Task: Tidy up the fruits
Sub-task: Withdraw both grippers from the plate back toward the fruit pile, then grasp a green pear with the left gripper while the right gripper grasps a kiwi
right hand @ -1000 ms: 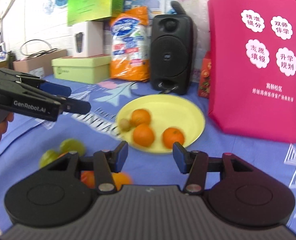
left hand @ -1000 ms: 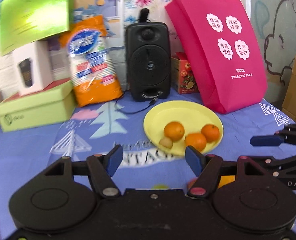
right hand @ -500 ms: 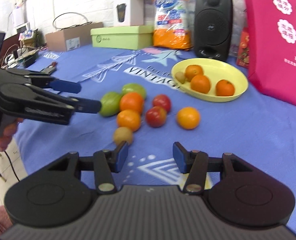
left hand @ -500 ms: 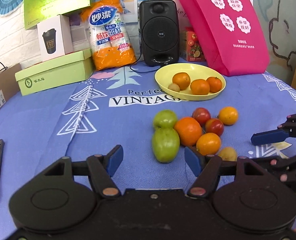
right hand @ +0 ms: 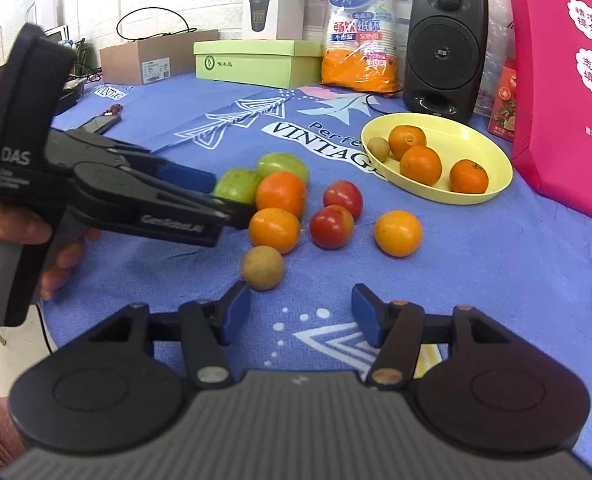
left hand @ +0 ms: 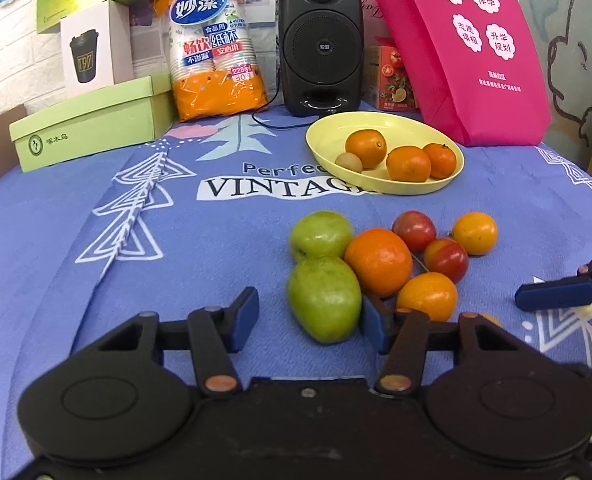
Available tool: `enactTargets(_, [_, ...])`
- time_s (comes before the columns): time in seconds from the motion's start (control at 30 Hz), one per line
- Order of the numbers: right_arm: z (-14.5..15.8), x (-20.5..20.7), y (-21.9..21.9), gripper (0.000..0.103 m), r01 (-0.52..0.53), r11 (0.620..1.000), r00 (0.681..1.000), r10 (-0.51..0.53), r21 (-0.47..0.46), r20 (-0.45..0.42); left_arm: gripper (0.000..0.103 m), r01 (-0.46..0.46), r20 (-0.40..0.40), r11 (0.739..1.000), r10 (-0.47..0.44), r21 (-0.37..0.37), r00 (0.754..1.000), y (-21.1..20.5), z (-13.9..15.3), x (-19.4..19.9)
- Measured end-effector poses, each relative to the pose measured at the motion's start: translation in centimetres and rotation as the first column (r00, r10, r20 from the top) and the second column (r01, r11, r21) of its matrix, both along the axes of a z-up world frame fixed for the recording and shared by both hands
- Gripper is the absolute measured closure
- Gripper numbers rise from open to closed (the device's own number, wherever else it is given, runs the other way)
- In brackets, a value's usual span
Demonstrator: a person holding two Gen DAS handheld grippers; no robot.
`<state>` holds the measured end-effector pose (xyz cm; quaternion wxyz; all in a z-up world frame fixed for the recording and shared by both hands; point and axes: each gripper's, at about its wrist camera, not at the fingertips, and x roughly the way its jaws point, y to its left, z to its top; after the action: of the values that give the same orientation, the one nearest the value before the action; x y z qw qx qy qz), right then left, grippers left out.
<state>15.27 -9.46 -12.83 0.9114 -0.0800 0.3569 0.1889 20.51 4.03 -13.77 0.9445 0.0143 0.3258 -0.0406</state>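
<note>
Closing around the oblong green fruit (left hand: pixel 323 299), your left tongs (left hand: pixel 308 320) aren't yet gripping it; your right tongs (right hand: pixel 298 314) are opening, empty, above the blue-clothed tabletop (right hand: pixel 476 264).

Bare blue tablecloth (left hand: pixel 96 300) left of fruit cluster (left hand: pixel 380 260); boxes, speaker (left hand: pixel 320 40) crowding the back.

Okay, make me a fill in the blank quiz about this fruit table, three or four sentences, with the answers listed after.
1. The yellow plate holds three oranges and one small ____ fruit.
2. The number of green fruits lying on the blue tablecloth is ____.
3. Behind the plate stands a black ____.
4. The tall bag right of the plate is coloured ____.

Answers: brown; two; speaker; pink
</note>
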Motion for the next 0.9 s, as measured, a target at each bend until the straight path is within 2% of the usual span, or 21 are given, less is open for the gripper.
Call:
enactTargets(0.13, [-0.2, 0.2, 0.5, 0.046, -0.016, 1.000, 1.000, 0.016, 0.001, -0.001, 0.053, 0.005, 0.004, 1.000, -0.005, -0.017, 1.000, 0.2, -0.2, 0.8])
enactTargets(0.2, [-0.3, 0.4, 0.8, 0.045, -0.021, 1.000, 1.000, 0.021, 0.001, 0.000, 0.063, 0.016, 0.008, 0.999, -0.015, -0.034, 1.000, 0.3, -0.3, 1.0])
enactTargets(0.63, [-0.7, 1.3, 2.3, 0.045, -0.025, 1.000, 1.000, 0.025, -0.009, 0.005, 0.063, -0.012, -0.005, 0.998, 0.011, -0.056, 1.000, 1.2, 0.1, -1.1])
enactTargets(0.7, [-0.8, 1.6, 2.7, 0.048, -0.022, 1.000, 1.000, 0.022, -0.014, 0.002, 0.063, -0.017, -0.008, 0.998, 0.016, -0.062, 1.000, 1.5, 0.1, -1.4])
enactTargets(0.77, [-0.7, 1.5, 3.0, 0.061, -0.036, 0.999, 0.999, 0.036, -0.018, -0.004, 0.063, -0.020, -0.009, 0.997, 0.019, -0.068, 1.000, 1.6, 0.1, -1.8])
enactTargets(0.9, [-0.5, 1.2, 3.4, 0.076, -0.042, 0.999, 0.999, 0.041, -0.033, -0.003, 0.063, -0.024, -0.009, 0.997, 0.023, -0.070, 1.000, 1.6, 0.2, -2.2])
